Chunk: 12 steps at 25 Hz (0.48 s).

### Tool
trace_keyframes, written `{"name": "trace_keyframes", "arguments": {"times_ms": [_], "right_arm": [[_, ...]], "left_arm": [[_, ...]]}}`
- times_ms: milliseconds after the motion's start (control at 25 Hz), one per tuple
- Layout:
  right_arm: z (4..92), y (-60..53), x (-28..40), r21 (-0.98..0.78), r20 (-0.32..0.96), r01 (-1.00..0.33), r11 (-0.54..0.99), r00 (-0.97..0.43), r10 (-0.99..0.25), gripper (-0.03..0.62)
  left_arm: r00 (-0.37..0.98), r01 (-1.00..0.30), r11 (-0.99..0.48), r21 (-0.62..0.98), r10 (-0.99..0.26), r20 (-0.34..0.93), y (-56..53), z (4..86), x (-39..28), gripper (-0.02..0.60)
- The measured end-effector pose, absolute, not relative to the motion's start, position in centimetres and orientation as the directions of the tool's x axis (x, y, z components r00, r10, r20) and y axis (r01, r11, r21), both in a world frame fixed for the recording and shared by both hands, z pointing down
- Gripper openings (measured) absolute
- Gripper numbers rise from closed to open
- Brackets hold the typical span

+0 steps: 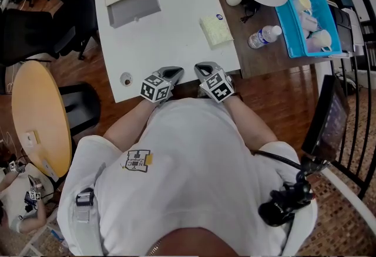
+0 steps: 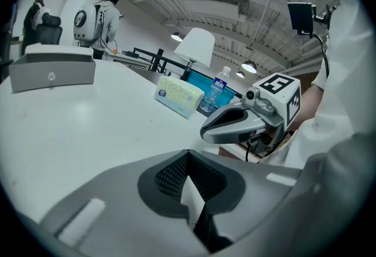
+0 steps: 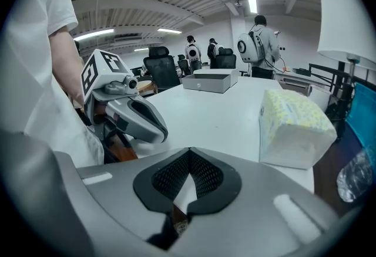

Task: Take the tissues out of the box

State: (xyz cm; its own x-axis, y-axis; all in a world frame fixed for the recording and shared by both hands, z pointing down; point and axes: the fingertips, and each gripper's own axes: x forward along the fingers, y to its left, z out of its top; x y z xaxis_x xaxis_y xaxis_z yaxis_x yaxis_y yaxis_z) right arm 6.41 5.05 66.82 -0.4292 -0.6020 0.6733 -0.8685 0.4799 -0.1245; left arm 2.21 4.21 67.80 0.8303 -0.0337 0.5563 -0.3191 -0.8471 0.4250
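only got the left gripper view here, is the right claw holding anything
Observer: No, its own view shows the right claw shut with nothing between its jaws.
Operator: where do both claws sit on the table
Observer: The head view shows the left claw and right claw side by side at the white table, at its near edge.
Operator: anything by the left claw i cant see
Observer: A small round object lies on the table just to its left, near that edge.
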Motion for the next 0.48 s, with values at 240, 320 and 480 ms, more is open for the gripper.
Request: {"name": "trace_keyframes", "arguments": {"times_ms": [240,320,480], "right_arm": [[66.85,4.85,6.42,-0.116,0.676,-0.864,0.49,-0.43,-0.599,-0.003],[66.93,4.81,6.39,-0.115,0.676,-0.863,0.491,-0.43,-0.598,-0.003],[66.93,4.76,6.29,-0.117,0.677,-0.859,0.498,-0.436,-0.593,-0.003]], "left_arm": [[0.828,-0.314,-0.851,0.42,-0.029,0.56,4.34,67.84,2.22,-0.005],[0.828,-0.314,-0.851,0.421,-0.029,0.559,4.36,67.89,2.21,-0.005],[0.828,-0.316,-0.851,0.42,-0.031,0.561,4.35,67.92,2.22,-0.005]]}}
